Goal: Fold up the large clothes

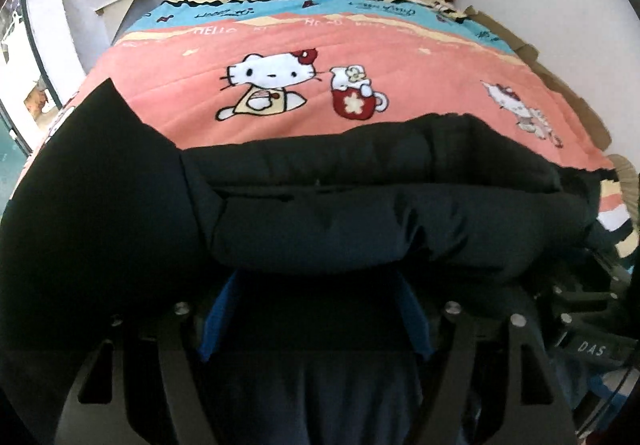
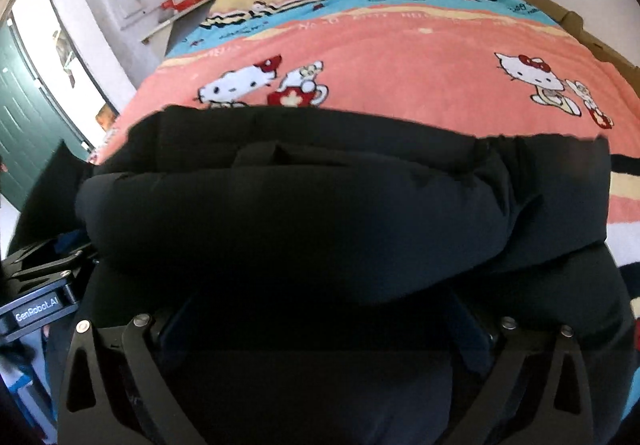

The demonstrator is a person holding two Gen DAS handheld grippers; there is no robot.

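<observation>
In the left wrist view, the left gripper (image 1: pixel 316 309) is seen with its 2 fingers set wide, blue pads showing on their inner faces; a thick roll of the black padded coat (image 1: pixel 360 205) lies directly ahead of and partly between the jaws, but whether the pads press it cannot be told. Beyond the jaws, the pink cartoon blanket (image 1: pixel 360 45) is spread over the bed. In the right wrist view, the right gripper (image 2: pixel 324 325) is spread fully, and the coat's bulk (image 2: pixel 300 213) lies over and ahead of its jaws, fingertips hidden; a grip cannot be confirmed. The fold is judged best settled by both sides being lowered level, so the layers stay aligned.
</observation>
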